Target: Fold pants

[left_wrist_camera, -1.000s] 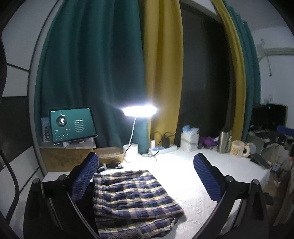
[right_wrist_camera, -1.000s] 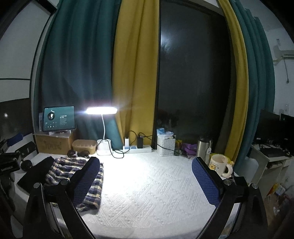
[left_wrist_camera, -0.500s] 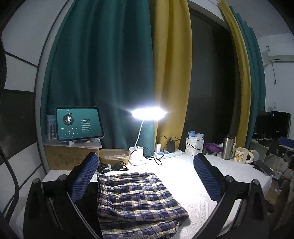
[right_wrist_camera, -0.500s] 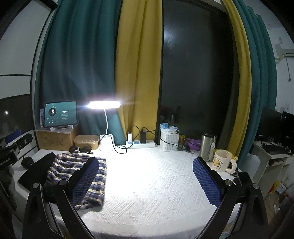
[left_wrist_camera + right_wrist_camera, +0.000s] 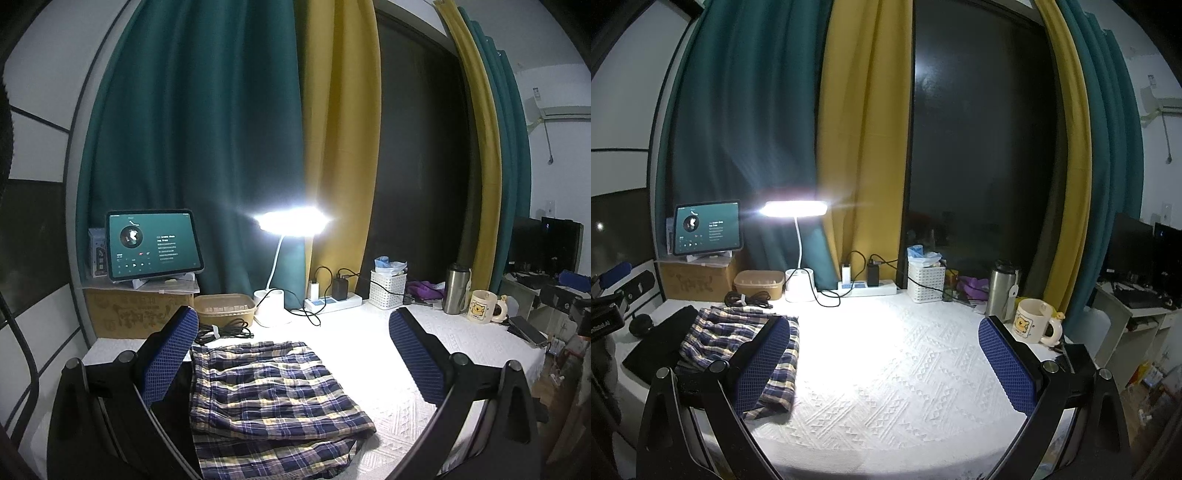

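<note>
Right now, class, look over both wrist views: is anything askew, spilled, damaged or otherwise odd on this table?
Only one thing: the folded plaid pants are uneven, the bottom layer sticking out past the top one at the near edge. The cartoon mug and steel flask stand upright; nothing looks spilled.

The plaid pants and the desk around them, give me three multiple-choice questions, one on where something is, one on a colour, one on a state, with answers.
1. Where do the plaid pants lie on the white table?
A. Toward its left side
B. Against the mug
C. Draped over the lamp

2. What colour are the pads on the left gripper?
A. Red
B. Blue
C. White

3. What state is the right gripper in?
A. Shut on the pants
B. Shut on the mug
C. Open, holding nothing

Answers: 1 A, the right wrist view shows them at the table's left, far from the mug. 2 B, both pads are blue mesh. 3 C, its fingers stand wide apart over bare tablecloth.
</note>
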Tool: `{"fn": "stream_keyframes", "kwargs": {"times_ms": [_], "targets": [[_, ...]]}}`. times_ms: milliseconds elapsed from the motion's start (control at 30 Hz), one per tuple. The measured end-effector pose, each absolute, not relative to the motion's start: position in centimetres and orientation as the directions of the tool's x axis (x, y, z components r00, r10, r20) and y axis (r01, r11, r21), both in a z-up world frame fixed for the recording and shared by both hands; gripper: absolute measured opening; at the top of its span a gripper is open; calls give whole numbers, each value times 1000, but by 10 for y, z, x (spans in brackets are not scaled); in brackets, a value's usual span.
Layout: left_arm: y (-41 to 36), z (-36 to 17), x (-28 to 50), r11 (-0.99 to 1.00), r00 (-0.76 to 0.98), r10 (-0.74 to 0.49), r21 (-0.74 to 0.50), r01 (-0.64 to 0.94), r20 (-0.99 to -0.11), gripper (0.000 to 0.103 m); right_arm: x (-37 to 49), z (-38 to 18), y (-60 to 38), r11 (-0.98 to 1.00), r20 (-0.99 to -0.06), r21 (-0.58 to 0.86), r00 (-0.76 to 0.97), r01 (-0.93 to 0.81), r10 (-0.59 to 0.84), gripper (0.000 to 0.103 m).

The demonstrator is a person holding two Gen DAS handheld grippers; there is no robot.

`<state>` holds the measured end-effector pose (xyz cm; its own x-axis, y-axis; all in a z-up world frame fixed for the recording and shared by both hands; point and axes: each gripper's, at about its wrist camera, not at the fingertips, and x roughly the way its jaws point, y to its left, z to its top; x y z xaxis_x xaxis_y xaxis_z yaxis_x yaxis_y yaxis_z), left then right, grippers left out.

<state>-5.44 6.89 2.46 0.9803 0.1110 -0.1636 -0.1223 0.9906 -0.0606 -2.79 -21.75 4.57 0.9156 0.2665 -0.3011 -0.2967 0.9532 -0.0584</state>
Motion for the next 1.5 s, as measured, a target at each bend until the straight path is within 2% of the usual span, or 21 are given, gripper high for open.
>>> {"fn": "stream_keyframes", "kwargs": {"times_ms": [1500], "targets": [[67, 24, -49, 994, 981, 82, -52, -93, -176, 102, -27, 39, -220, 957, -307, -54, 917, -286, 256, 102]]}}
